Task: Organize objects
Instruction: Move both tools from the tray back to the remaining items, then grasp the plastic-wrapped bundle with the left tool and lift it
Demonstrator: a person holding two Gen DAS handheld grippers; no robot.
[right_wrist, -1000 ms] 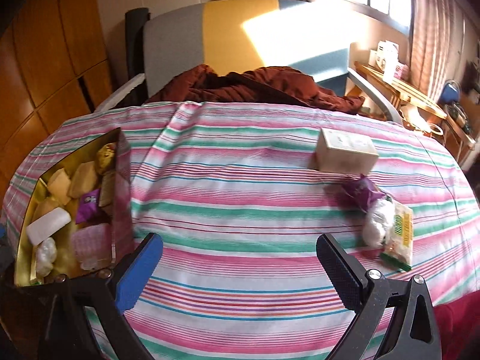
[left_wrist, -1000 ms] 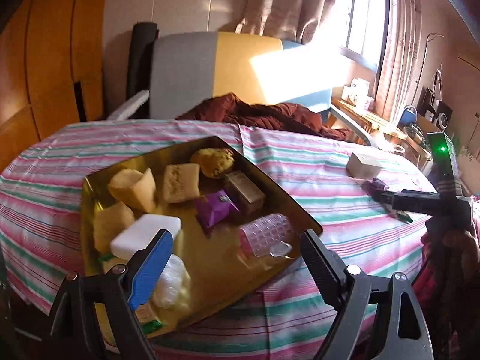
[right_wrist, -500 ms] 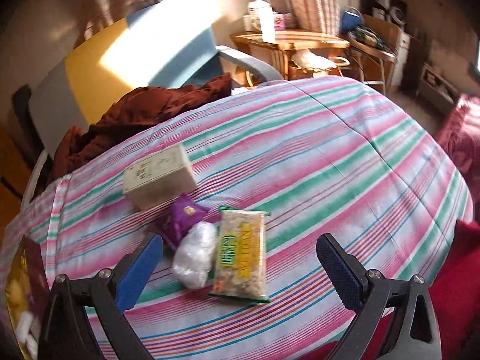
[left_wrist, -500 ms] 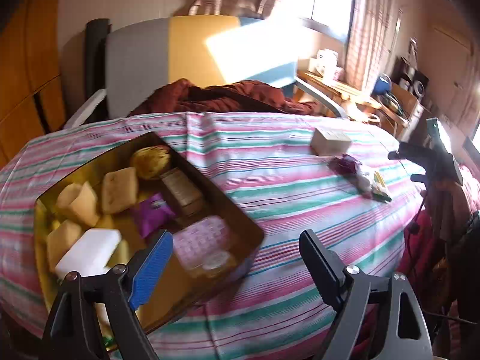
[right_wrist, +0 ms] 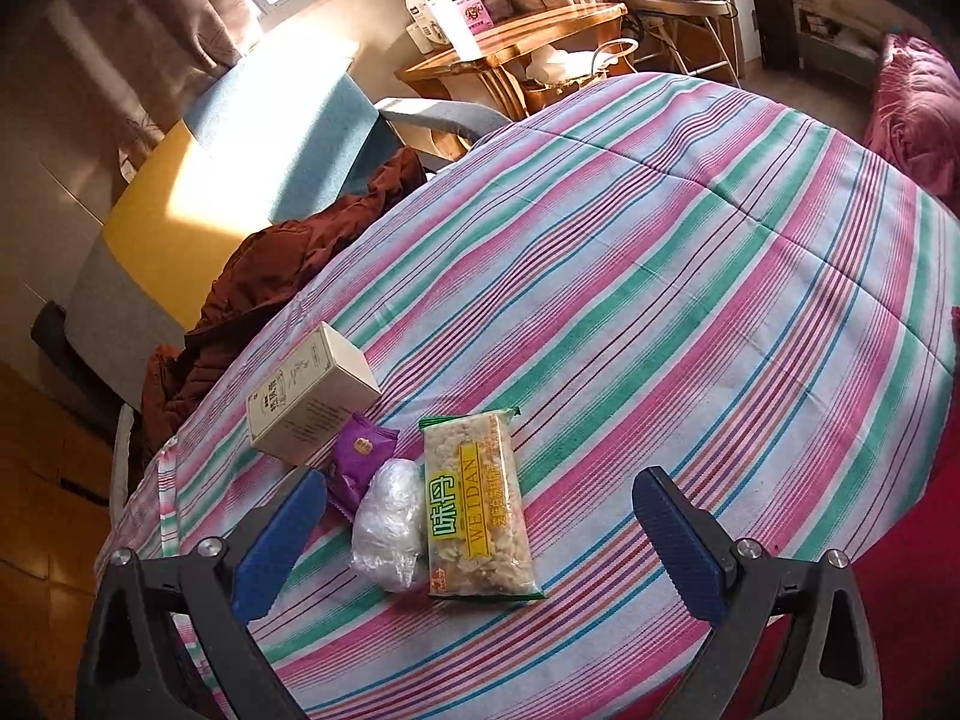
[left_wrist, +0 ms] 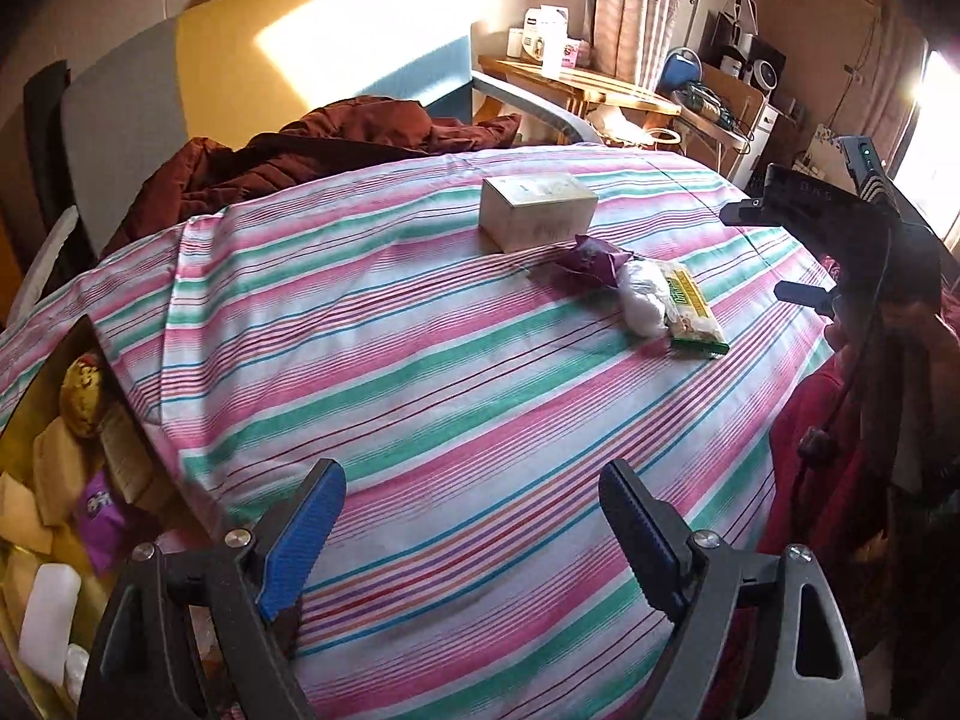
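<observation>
Left wrist view: left gripper (left_wrist: 471,531), jaws spread and empty, hovers over the striped cloth (left_wrist: 420,360); gold tray (left_wrist: 36,420) of sorted items at 9 o'clock.

Right wrist view: right gripper (right_wrist: 480,534), jaws parted and empty, frames the snack bar (right_wrist: 477,504) and white wad (right_wrist: 390,522), likely the next pickup; purple packet (right_wrist: 360,456) and box (right_wrist: 312,396) at 11 o'clock.

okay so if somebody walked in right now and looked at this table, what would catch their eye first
Probably the small huddle of loose items on the striped tablecloth: a cream box, a purple packet, a clear plastic bundle and a yellow-labelled snack bar, lying just ahead of the open right gripper. Next, the gold tray at the table's left edge, crowded with snacks, beside the open left gripper.
</observation>
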